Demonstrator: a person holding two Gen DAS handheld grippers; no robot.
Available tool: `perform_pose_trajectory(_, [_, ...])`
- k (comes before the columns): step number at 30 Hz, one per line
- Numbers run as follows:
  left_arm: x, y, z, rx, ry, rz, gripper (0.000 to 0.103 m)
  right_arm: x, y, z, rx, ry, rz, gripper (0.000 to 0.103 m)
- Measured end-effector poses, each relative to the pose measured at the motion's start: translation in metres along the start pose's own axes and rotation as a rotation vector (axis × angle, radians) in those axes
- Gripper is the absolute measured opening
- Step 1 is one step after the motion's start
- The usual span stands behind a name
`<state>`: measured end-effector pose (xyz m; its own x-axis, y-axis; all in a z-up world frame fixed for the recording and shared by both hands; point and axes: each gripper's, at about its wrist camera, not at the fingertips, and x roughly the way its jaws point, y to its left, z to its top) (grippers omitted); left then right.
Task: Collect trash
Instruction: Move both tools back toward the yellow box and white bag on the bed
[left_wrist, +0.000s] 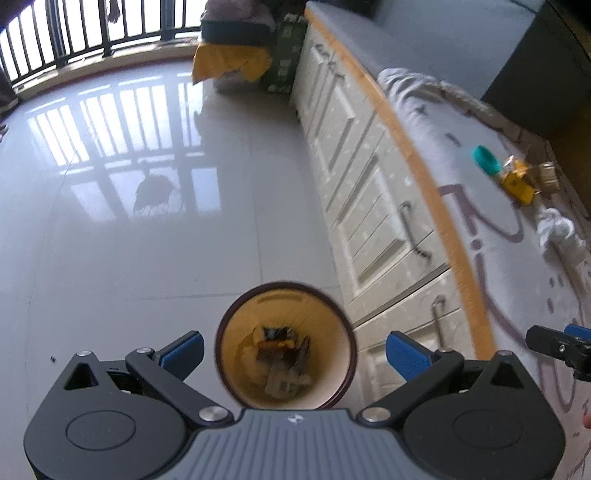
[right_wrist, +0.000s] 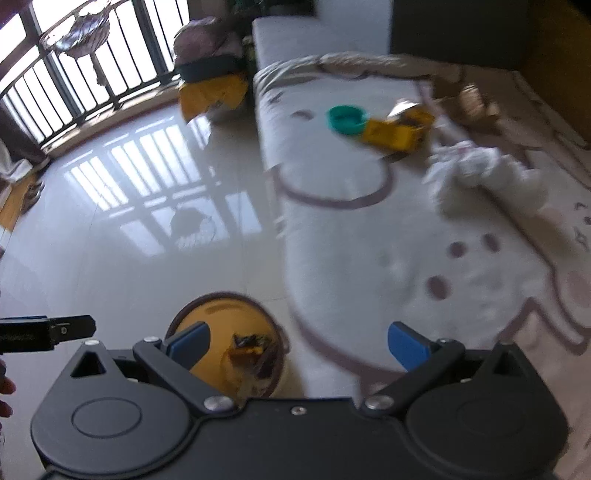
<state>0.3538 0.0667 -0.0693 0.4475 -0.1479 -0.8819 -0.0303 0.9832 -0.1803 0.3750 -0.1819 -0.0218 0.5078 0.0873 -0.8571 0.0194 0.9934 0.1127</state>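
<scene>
A round yellow bin (left_wrist: 332, 328) with a dark rim stands on the floor beside the cabinet, with wrappers lying at its bottom. My left gripper (left_wrist: 295, 354) hovers open right above it, nothing between its blue pads. My right gripper (right_wrist: 299, 347) is open and empty too, with the bin (right_wrist: 218, 314) under its left finger. On the cloth-covered top lie a teal cap (right_wrist: 346, 119), a yellow wrapper (right_wrist: 395, 133), a crumpled white tissue (right_wrist: 476, 166) and a small brown scrap (right_wrist: 471, 98). The cap (left_wrist: 485, 158), wrapper (left_wrist: 517, 182) and tissue (left_wrist: 557, 229) also show in the left view.
A white cabinet with drawers (left_wrist: 369, 206) carries the patterned cloth (right_wrist: 369, 229). Glossy floor tiles (left_wrist: 147, 221) stretch to a balcony railing (left_wrist: 74, 33). A pile with a yellow bag (left_wrist: 229, 62) sits at the cabinet's far end. The right gripper's tip (left_wrist: 557, 347) shows at the right edge.
</scene>
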Motion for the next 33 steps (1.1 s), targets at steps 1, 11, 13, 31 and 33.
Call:
perform_pose_trajectory(1, [0.0, -0.008, 0.002, 0.003, -0.012, -0.006, 0.103, -0.002, -0.008, 0.001, 0.007, -0.012, -0.004, 0.103])
perform_pose_trajectory(11, [0.005, -0.085, 0.03, 0.061, -0.121, -0.076, 0.103, -0.016, -0.088, 0.017, 0.051, -0.131, -0.058, 0.103])
perform_pose_trajectory(13, [0.008, -0.101, 0.037, 0.077, -0.144, -0.093, 0.103, -0.016, -0.101, 0.02, 0.055, -0.142, -0.073, 0.103])
perform_pose_trajectory(31, [0.074, -0.221, 0.113, 0.248, -0.256, -0.145, 0.103, 0.007, -0.19, 0.043, 0.04, -0.246, -0.159, 0.103])
perform_pose_trajectory(33, [0.083, -0.227, 0.122, 0.269, -0.257, -0.134, 0.103, 0.013, -0.195, 0.046, 0.005, -0.253, -0.176, 0.103])
